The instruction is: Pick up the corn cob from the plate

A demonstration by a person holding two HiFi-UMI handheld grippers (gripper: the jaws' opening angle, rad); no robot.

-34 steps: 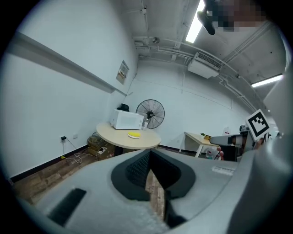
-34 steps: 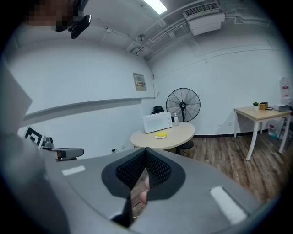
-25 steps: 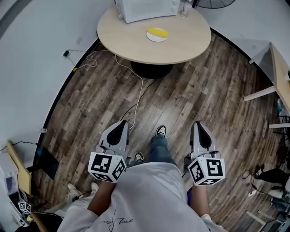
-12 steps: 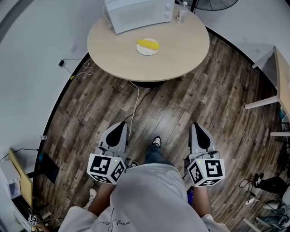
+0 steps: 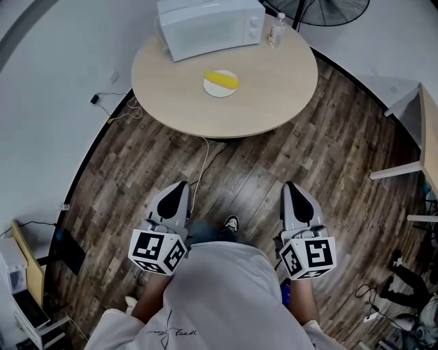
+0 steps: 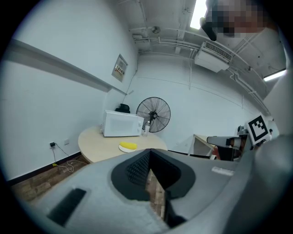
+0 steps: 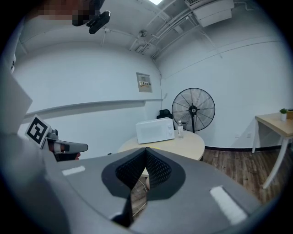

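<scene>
A yellow corn cob point(image 5: 222, 80) lies on a small white plate point(image 5: 211, 89) in the middle of a round wooden table point(image 5: 274, 89). In the left gripper view the corn cob point(image 6: 129, 146) shows far ahead, above the jaws. My left gripper point(image 5: 179, 186) and right gripper point(image 5: 291, 186) are held at waist height over the wooden floor, well short of the table. Both are shut with nothing between the fingers. The jaws of the left gripper point(image 6: 149, 153) and of the right gripper point(image 7: 145, 150) point toward the table.
A white microwave point(image 5: 209, 24) and a clear bottle point(image 5: 275, 31) stand at the table's back. A floor fan point(image 5: 328, 10) stands behind it. A cable point(image 5: 203, 160) trails across the floor from under the table. A light desk point(image 5: 428, 130) stands at the right.
The table with the plate has come nearer and its microwave is now in full view. The person has walked forward, and both grippers stay at the waist, still shut.
</scene>
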